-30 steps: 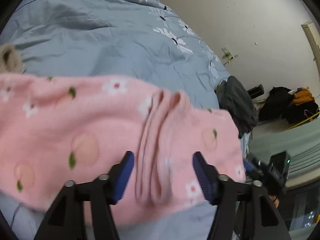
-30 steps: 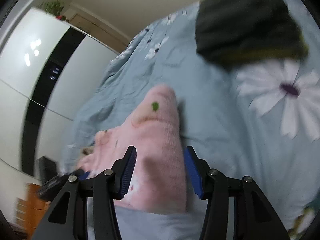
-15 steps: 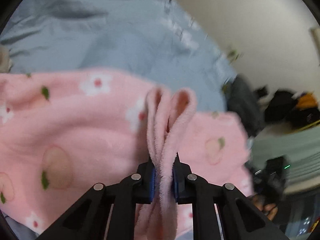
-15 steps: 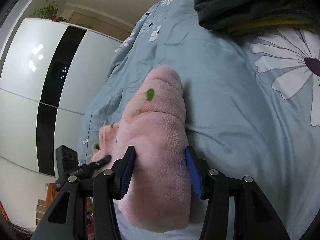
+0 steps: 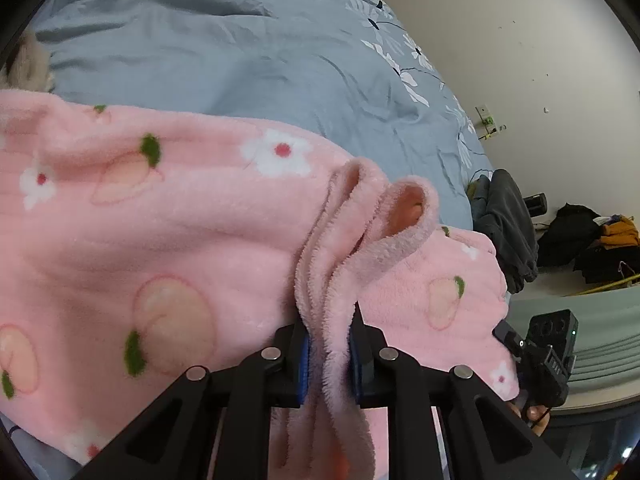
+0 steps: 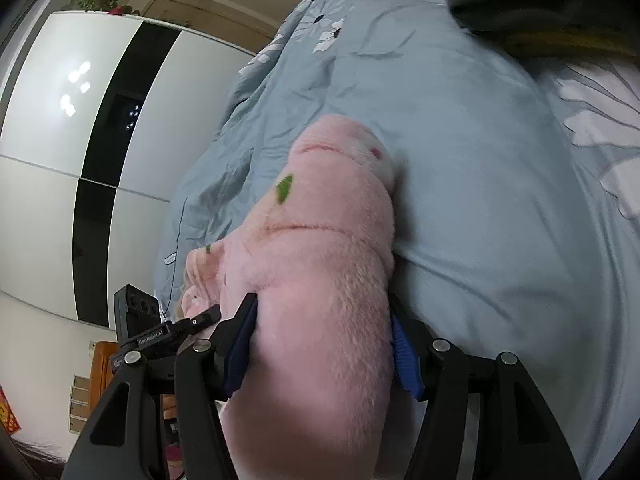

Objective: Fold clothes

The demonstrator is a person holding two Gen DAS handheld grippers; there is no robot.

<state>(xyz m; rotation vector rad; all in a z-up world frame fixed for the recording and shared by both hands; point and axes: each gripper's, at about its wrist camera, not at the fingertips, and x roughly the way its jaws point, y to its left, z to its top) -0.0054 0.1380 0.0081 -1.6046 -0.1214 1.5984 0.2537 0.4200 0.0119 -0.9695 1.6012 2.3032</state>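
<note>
Left claw point(image 5: 327, 354) pinches a pink fleece garment point(image 5: 168, 236) on the blue floral bed point(image 5: 224, 60); right claw point(image 6: 320, 348), jaws opening, straddles its bunched fold beside dark clothes point(image 6: 532, 4).

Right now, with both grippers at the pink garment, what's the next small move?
Probably close the right gripper: its jaws are opening around a thick bunch of the pink fleece garment, while the left gripper already pinches a fold. Then lift both.
</note>
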